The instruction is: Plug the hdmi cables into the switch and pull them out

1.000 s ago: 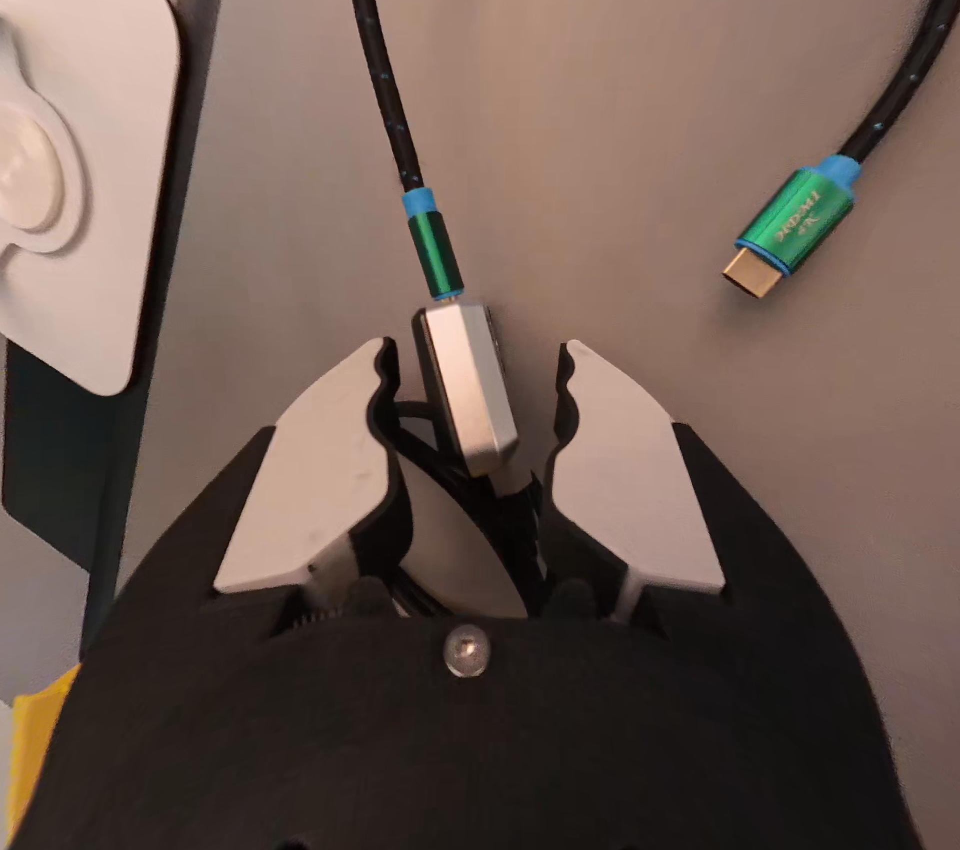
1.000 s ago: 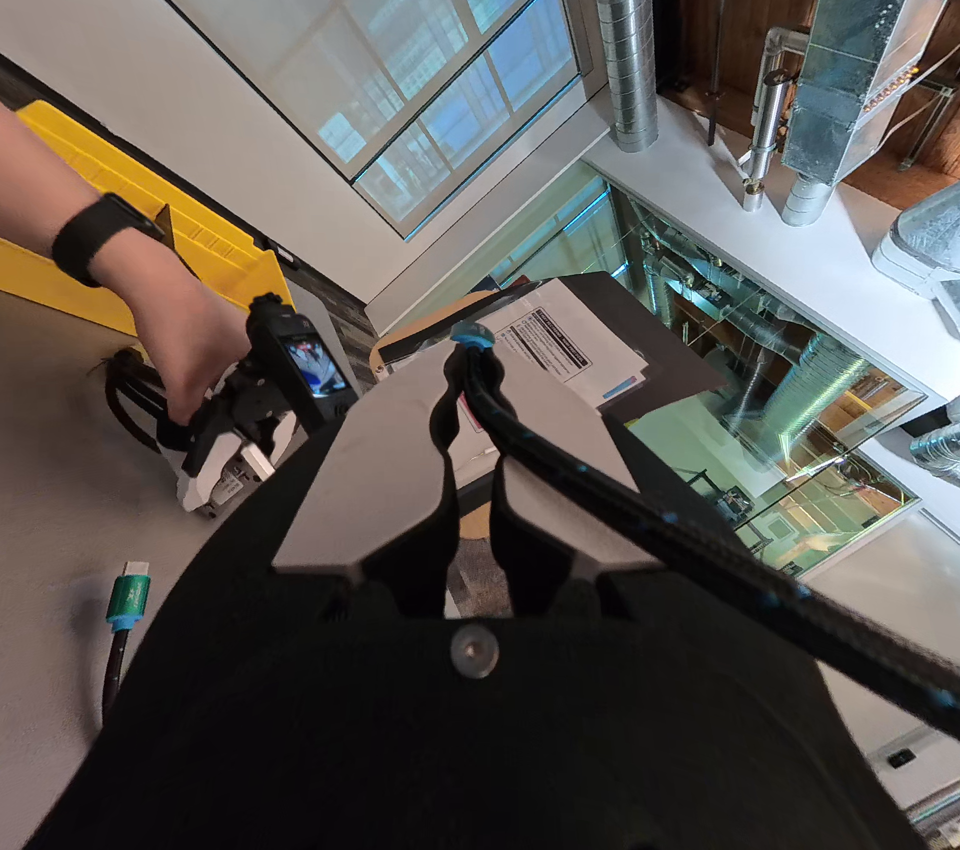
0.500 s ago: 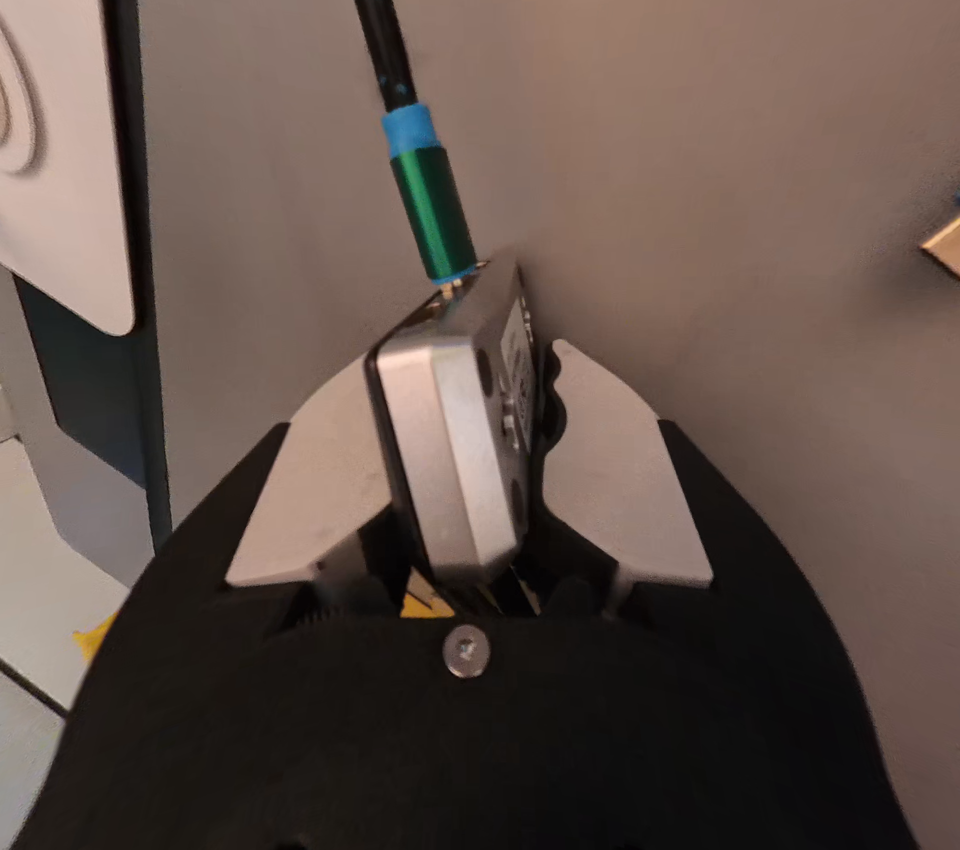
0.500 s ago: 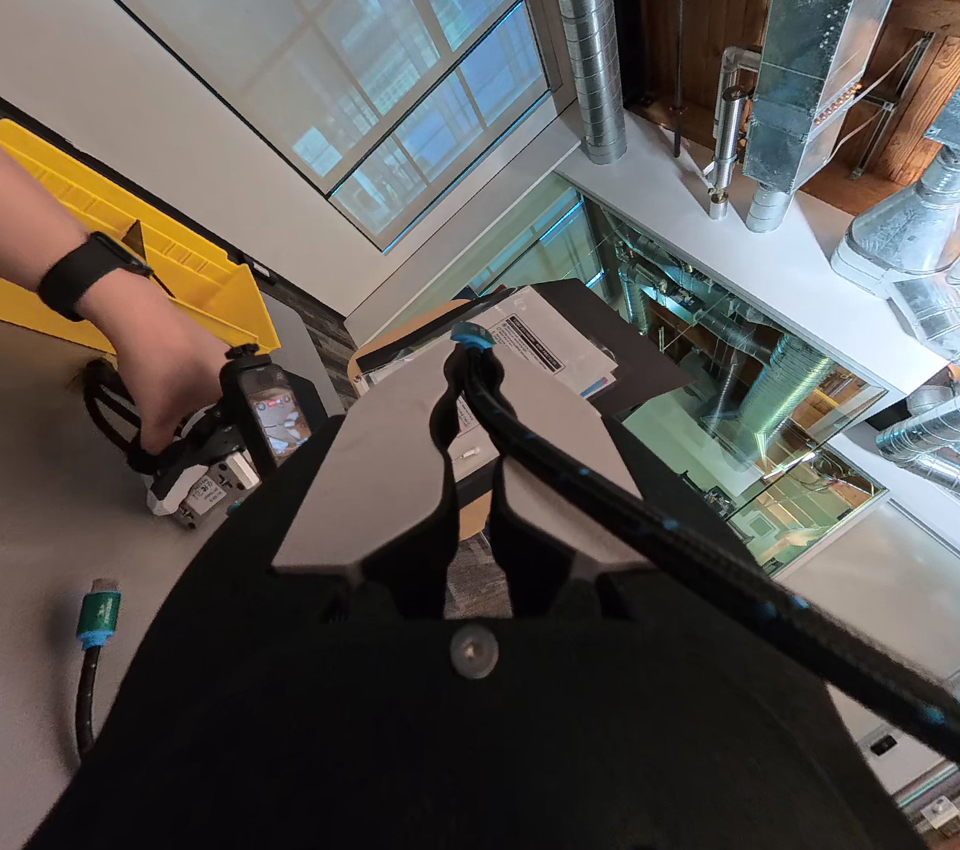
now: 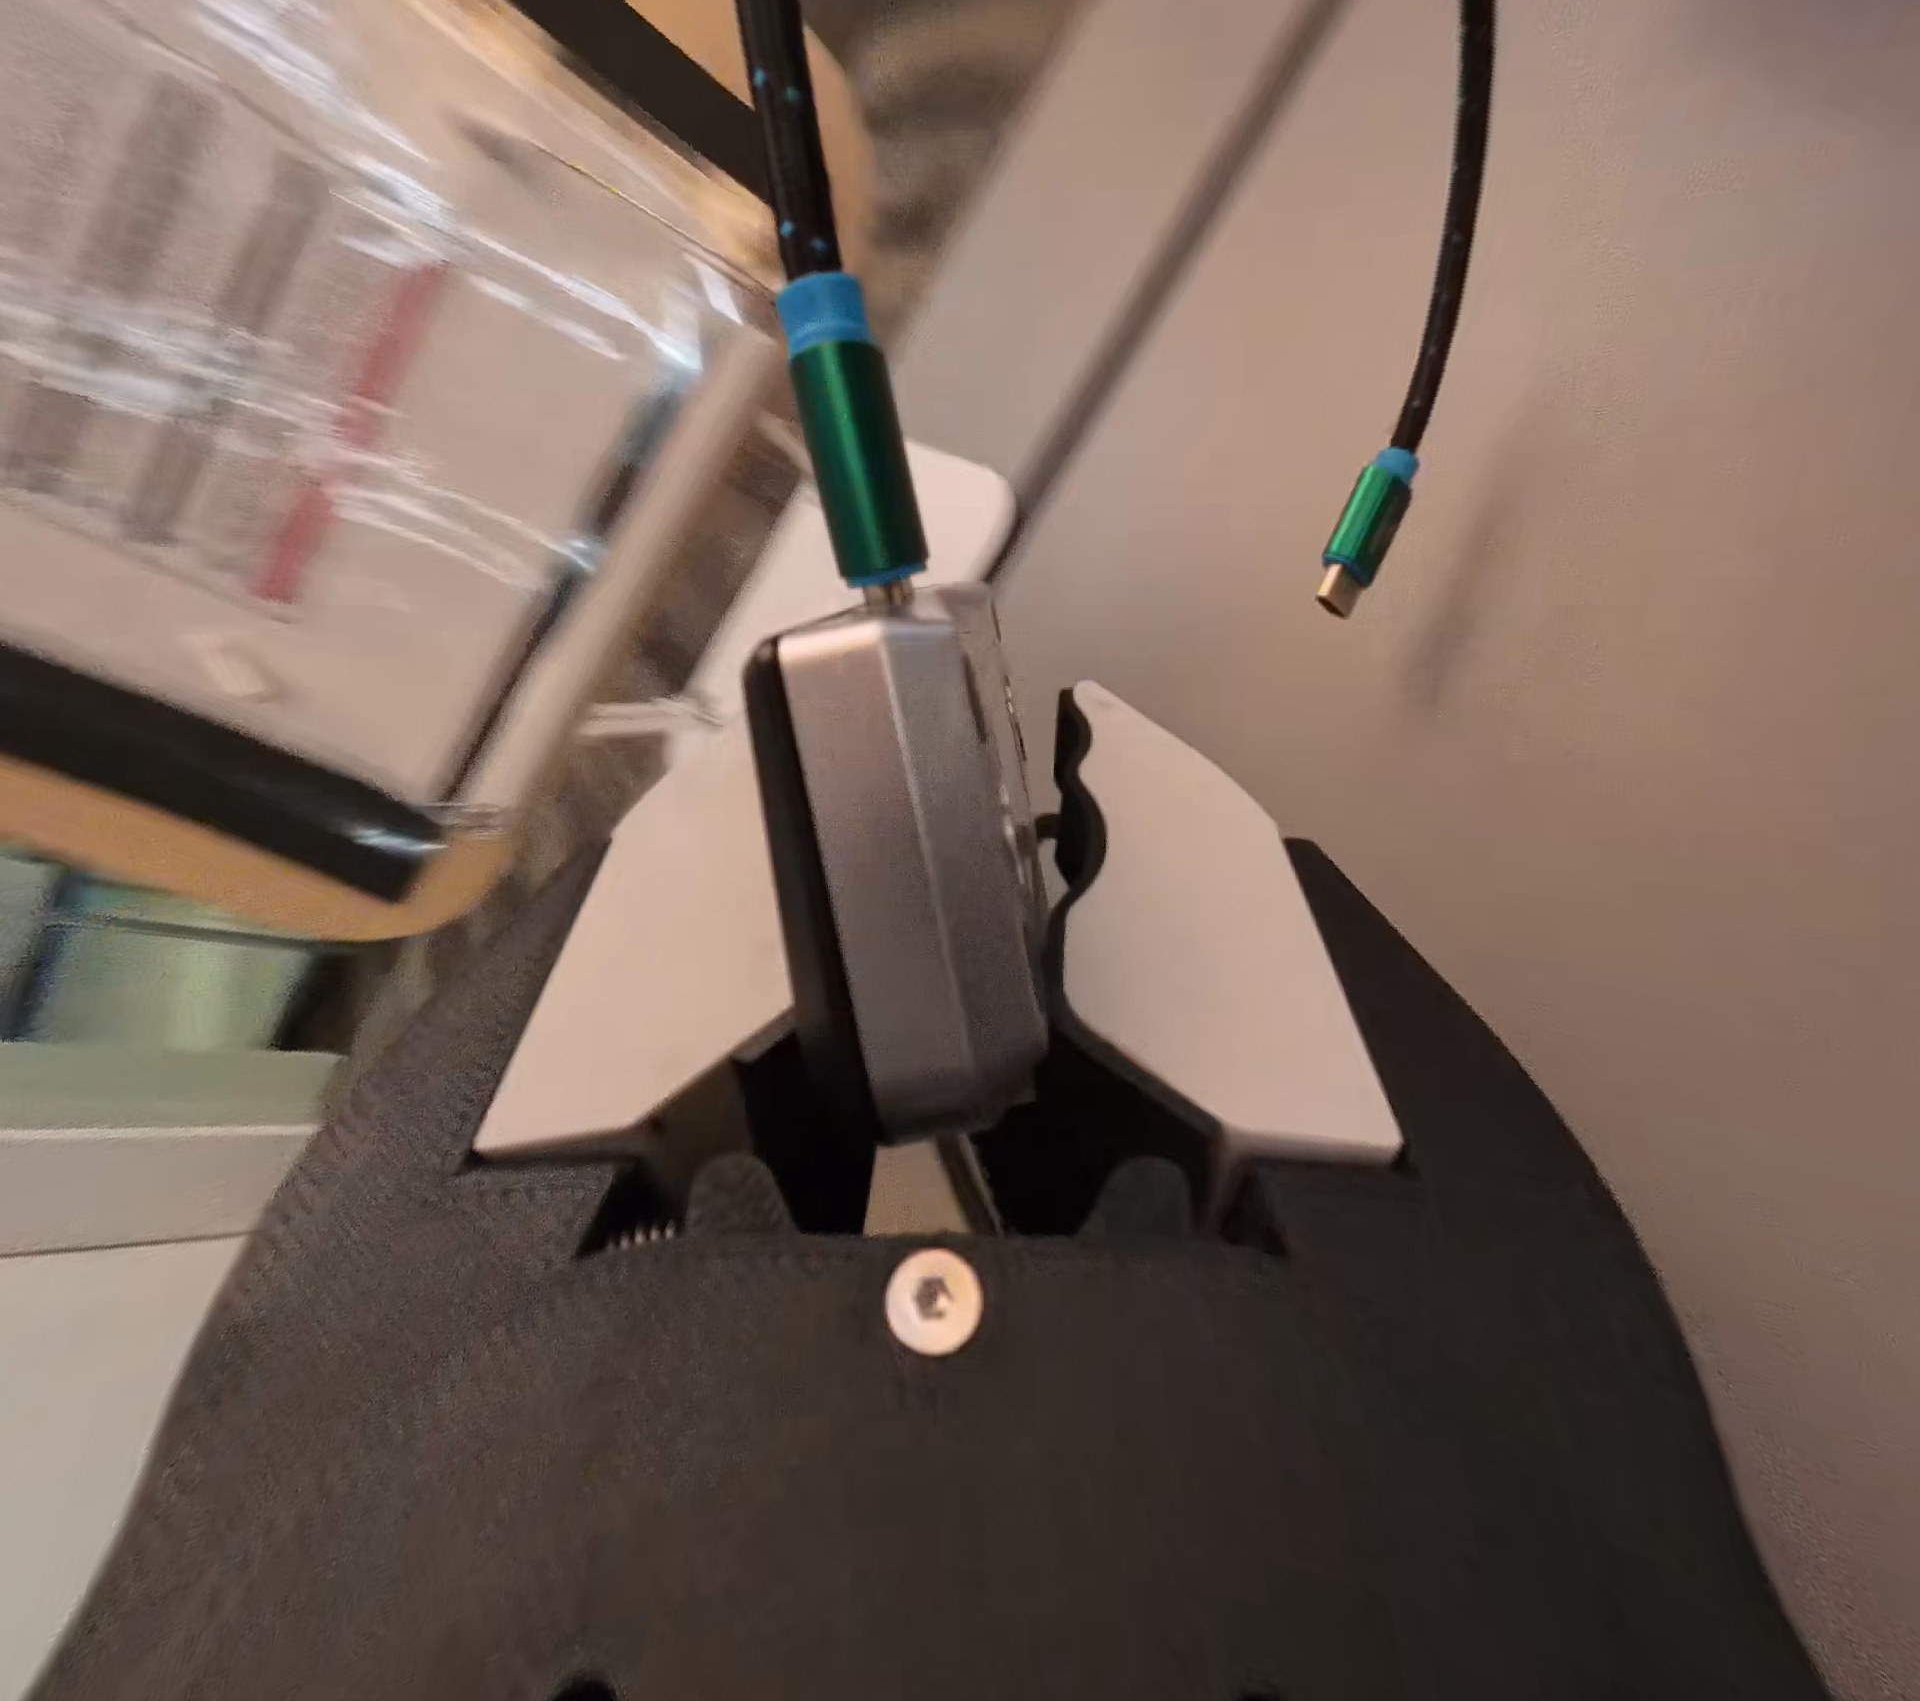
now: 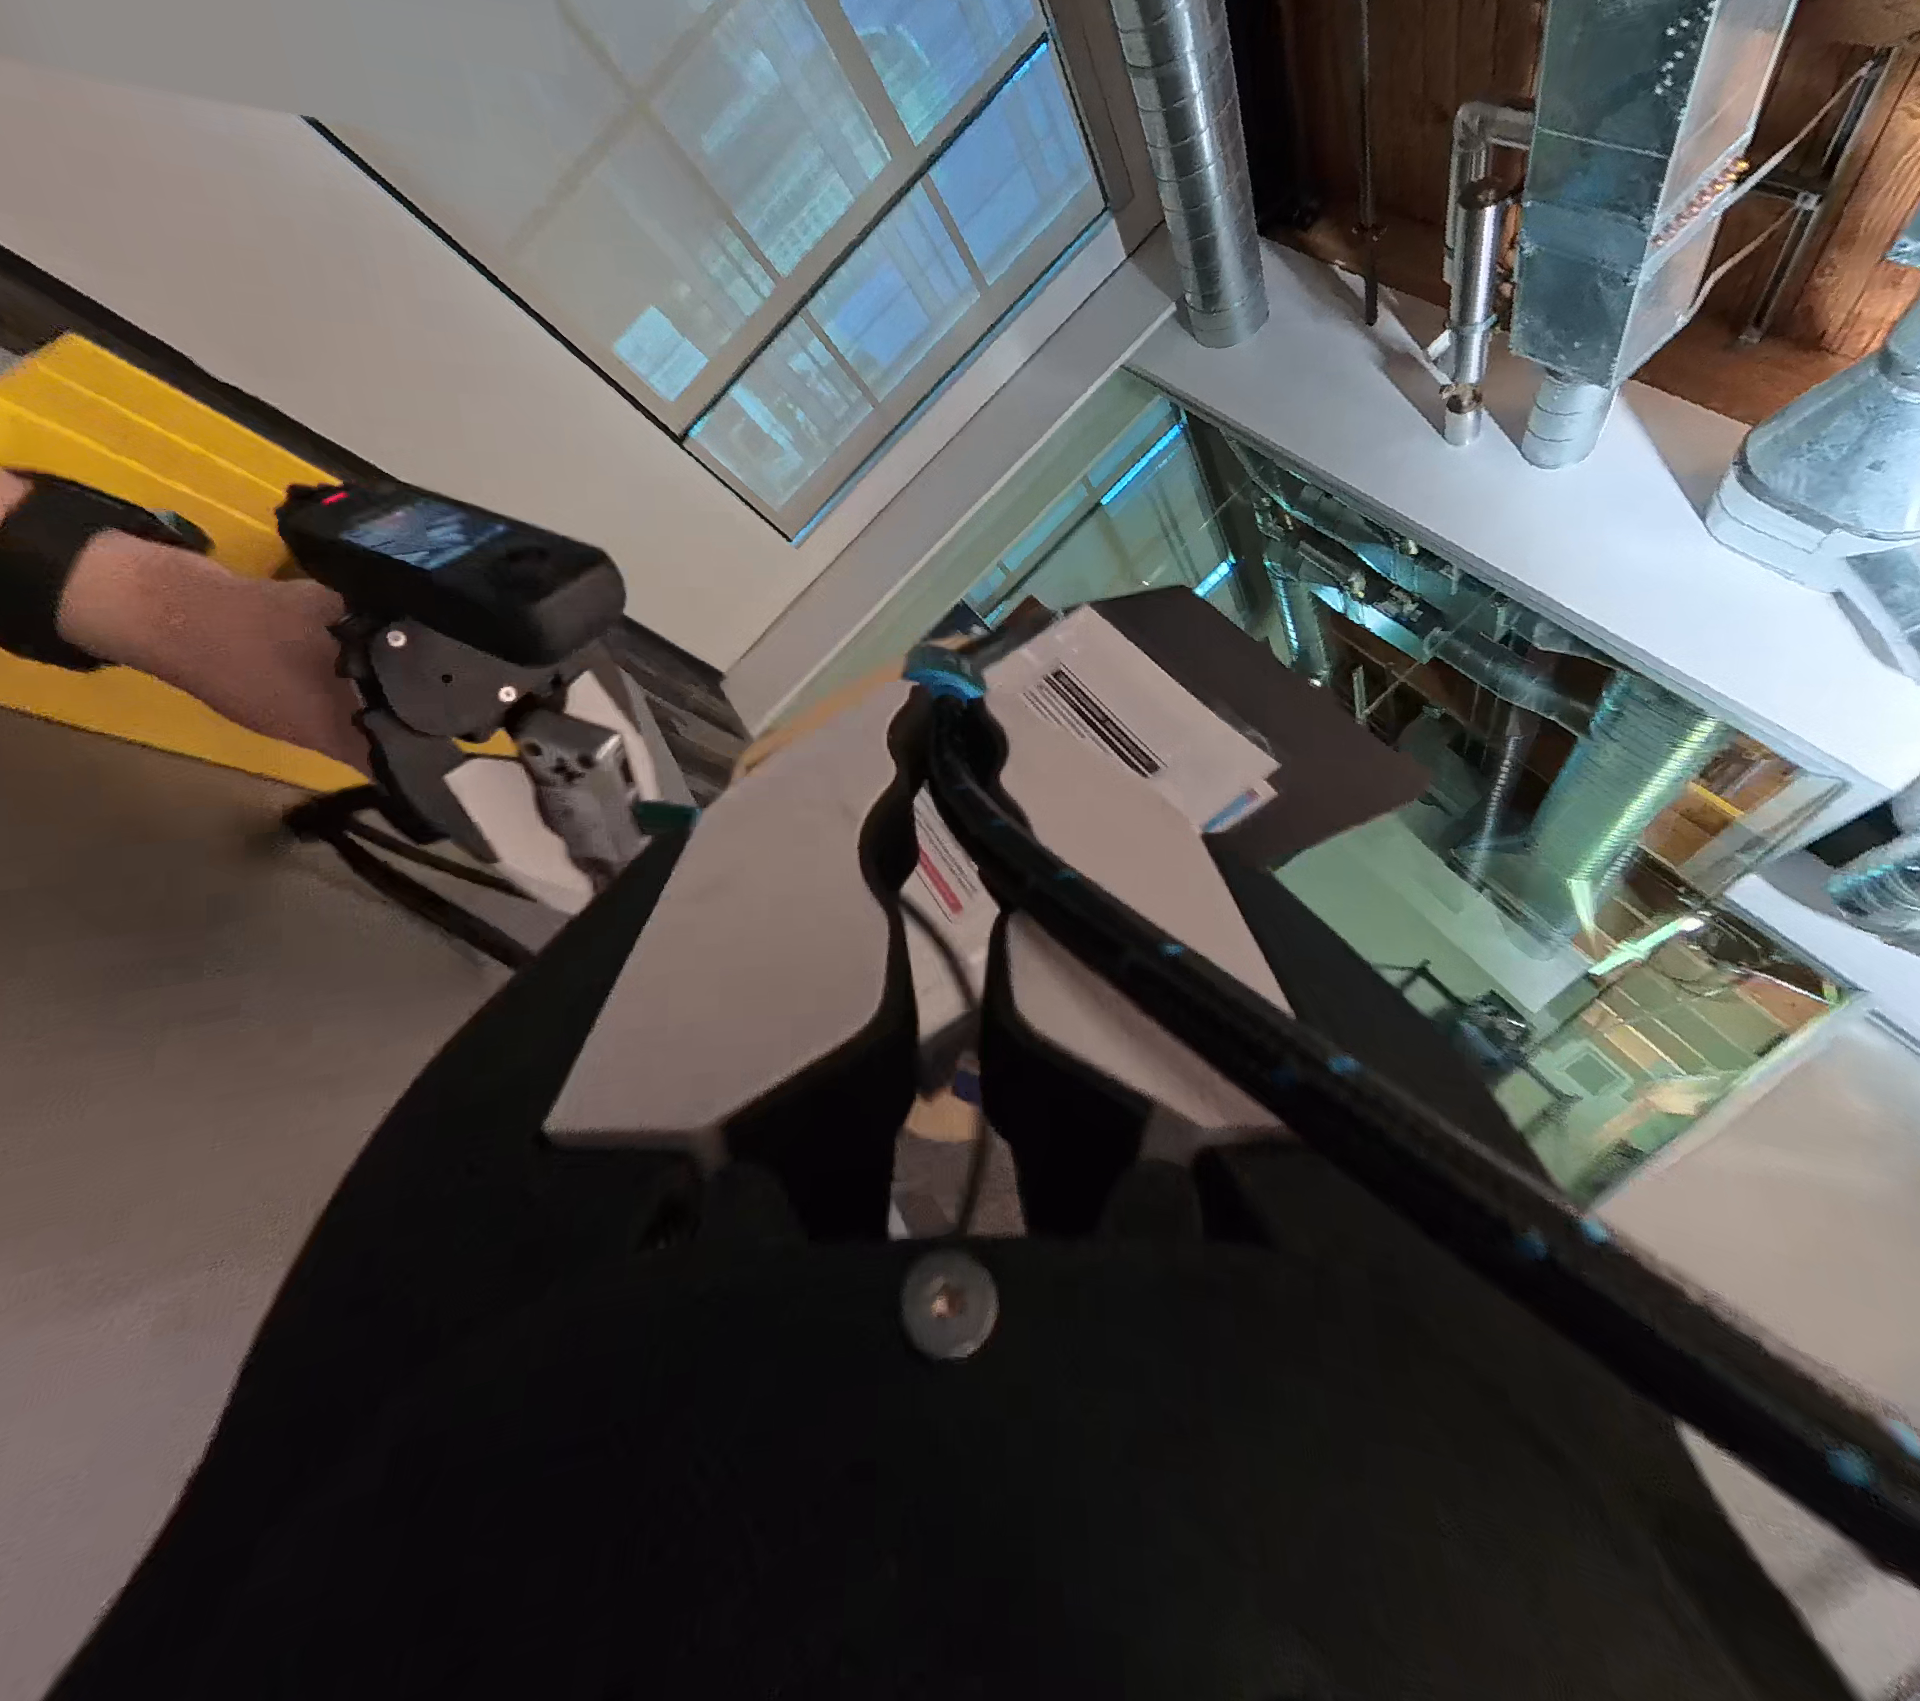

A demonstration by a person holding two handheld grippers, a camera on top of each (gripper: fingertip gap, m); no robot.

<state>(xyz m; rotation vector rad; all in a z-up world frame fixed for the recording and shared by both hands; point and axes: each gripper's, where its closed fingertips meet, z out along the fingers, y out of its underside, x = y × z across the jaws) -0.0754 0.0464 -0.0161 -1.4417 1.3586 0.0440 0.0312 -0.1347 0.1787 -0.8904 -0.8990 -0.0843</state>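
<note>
My left gripper (image 5: 914, 716) is shut on the silver HDMI switch (image 5: 914, 872) and holds it tilted above the grey table (image 5: 1610, 924). A green HDMI plug with a blue collar (image 5: 857, 467) is seated in the switch's top edge, and its black braided cable runs up out of view. A second green plug (image 5: 1363, 534) sits loose to the right, unplugged. My right gripper (image 6: 940, 716) is shut on another black braided cable (image 6: 1247, 997) just behind its blue collar (image 6: 940, 675); its plug is hidden. The right wrist view shows the left gripper (image 6: 457, 685) holding the switch (image 6: 582, 778).
A yellow bin (image 6: 125, 425) stands behind the person's hand (image 6: 208, 643). A dark box with a white paper sheet (image 6: 1132, 726) lies beyond my right fingertips. A white pad (image 5: 956, 498) lies past the switch. The background in the left wrist view is motion-blurred.
My left gripper closed on the switch, then lifted and tilted it off the table with one cable plugged in. My right gripper kept its hold on its cable.
</note>
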